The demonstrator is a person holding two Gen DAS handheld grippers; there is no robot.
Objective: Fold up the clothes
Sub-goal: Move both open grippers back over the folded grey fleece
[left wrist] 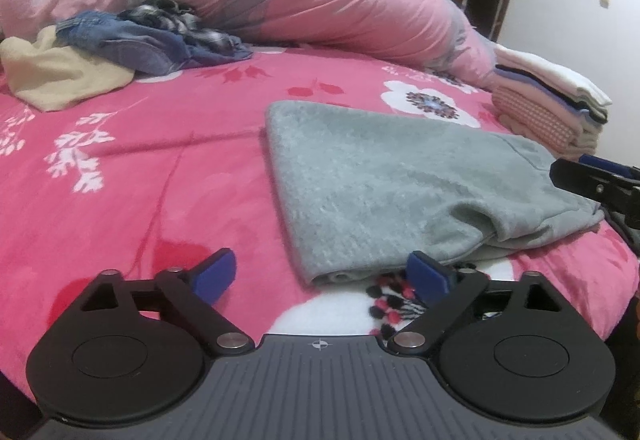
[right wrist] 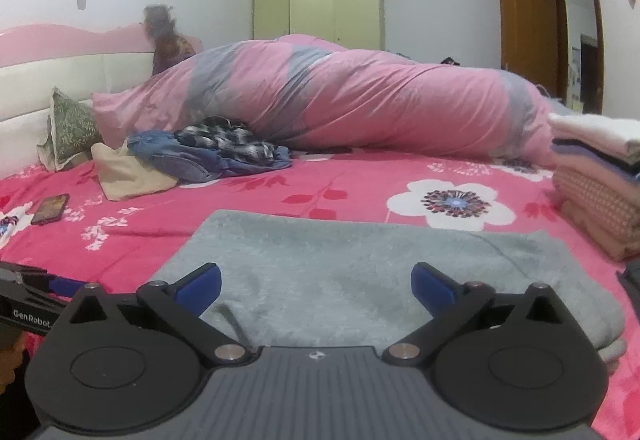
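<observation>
A folded grey fleece garment [left wrist: 384, 184] lies mid-frame on the pink flowered bedspread [left wrist: 160, 168]. The left gripper [left wrist: 322, 272] and right gripper [right wrist: 316, 282] both gape wide, holding nothing. Unfolded clothes [right wrist: 208, 156] sit at upper left, a folded stack [left wrist: 552, 100] at right.

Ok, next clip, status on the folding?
Left gripper open, right gripper open, both empty. Grey garment folded flat on bed, nothing holding it. Unfolded pile waits behind. Nothing in the way.
</observation>
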